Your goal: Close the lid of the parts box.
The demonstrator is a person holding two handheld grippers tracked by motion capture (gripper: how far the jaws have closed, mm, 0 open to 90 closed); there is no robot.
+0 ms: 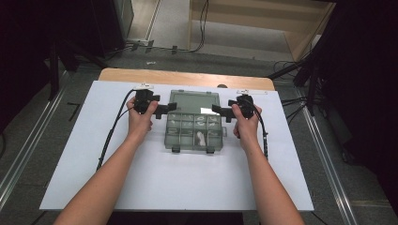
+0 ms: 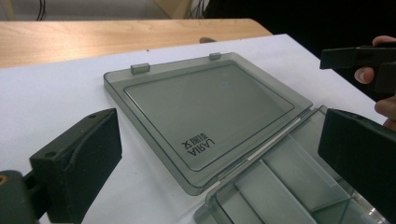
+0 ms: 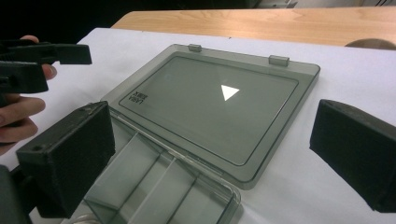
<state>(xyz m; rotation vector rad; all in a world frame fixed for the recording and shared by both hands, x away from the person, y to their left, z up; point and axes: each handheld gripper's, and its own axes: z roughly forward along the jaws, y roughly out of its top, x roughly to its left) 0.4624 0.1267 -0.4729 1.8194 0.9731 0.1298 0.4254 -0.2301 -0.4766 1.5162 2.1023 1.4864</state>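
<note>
High view: overhead, facing forward-down on the worktop (image 1: pixel 187 187). Both gripper views: close, low, opposite sides, sharing the box's open lid (image 2: pixel 205 112).

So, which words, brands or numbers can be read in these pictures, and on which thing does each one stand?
"LARIA": printed on the open lid of the grey plastic compartment box, seen upside down in the left gripper view.
Small characters above "LARIA": too small to read.
The same print on the lid in the right gripper view: too blurred to read.
</note>
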